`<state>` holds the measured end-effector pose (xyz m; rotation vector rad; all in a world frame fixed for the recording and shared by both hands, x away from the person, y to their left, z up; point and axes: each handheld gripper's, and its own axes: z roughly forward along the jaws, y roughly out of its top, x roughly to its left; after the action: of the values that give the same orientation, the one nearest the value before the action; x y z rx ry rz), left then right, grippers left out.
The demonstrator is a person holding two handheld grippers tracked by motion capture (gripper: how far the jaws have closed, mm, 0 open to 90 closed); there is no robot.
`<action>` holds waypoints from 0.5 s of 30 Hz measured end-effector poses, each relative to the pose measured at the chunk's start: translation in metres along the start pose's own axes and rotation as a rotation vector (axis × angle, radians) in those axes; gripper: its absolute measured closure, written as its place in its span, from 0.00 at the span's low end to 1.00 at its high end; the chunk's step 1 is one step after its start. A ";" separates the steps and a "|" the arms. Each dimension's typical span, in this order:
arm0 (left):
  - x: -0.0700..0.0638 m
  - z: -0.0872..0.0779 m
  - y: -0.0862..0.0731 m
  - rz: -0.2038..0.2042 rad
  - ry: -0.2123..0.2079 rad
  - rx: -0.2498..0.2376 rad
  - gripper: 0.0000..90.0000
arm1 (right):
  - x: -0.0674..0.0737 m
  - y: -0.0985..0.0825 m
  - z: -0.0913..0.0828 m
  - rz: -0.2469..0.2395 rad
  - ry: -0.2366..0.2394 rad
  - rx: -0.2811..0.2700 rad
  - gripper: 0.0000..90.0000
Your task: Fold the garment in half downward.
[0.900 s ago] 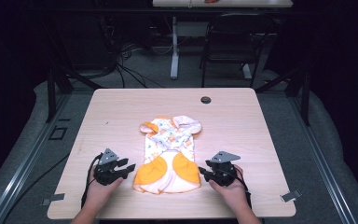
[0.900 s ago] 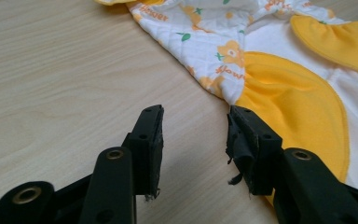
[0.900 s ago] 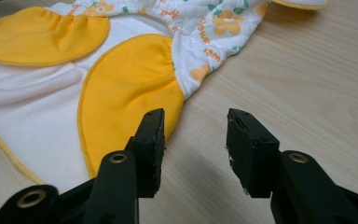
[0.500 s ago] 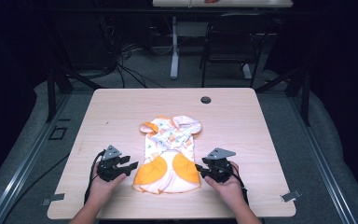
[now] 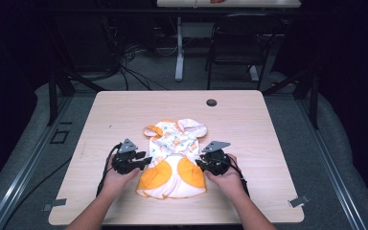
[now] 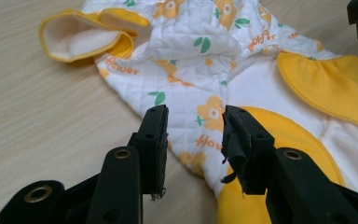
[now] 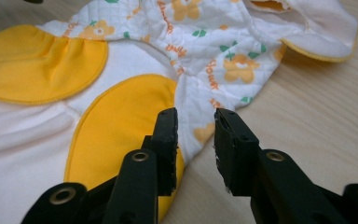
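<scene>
A small quilted baby garment (image 5: 175, 158), white with orange flowers and yellow-orange patches, lies flat near the front middle of the wooden table (image 5: 124, 110). My left gripper (image 5: 143, 161) rests at the garment's left edge, level with the top of the yellow patches. In the left gripper view its jaws (image 6: 193, 135) stand apart, straddling the flowered edge of the garment (image 6: 205, 60). My right gripper (image 5: 200, 163) sits at the right edge. Its jaws (image 7: 196, 135) are also open over the hem, where the flowered cloth meets a yellow patch of the garment (image 7: 135, 70).
A dark cable grommet (image 5: 211, 102) is set in the table's far side. Metal clips (image 5: 299, 201) sit at the front corners. Behind the table stand a chair (image 5: 235, 43) and a white desk leg (image 5: 179, 48) on a floor with cables.
Both grippers have moved forward and inward, from beside the garment's lower part to its two side edges. The garment has not moved.
</scene>
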<state>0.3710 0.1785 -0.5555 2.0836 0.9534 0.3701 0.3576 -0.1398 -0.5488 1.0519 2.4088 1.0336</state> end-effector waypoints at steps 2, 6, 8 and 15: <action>-0.001 0.006 0.005 0.017 0.014 0.016 0.68 | -0.001 0.005 0.004 -0.003 0.006 0.007 0.81; -0.001 0.014 0.011 0.021 0.001 0.026 0.82 | -0.003 0.014 0.012 -0.019 0.008 0.029 0.96; -0.001 0.023 0.013 0.019 -0.008 0.057 0.89 | -0.002 0.017 0.017 -0.040 -0.006 0.038 1.00; 0.002 0.038 0.012 0.033 -0.017 0.110 1.00 | -0.004 0.023 0.036 -0.052 0.003 0.091 1.00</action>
<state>0.3986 0.1544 -0.5709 2.2013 0.9486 0.3225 0.3909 -0.1142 -0.5572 1.0118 2.4929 0.9169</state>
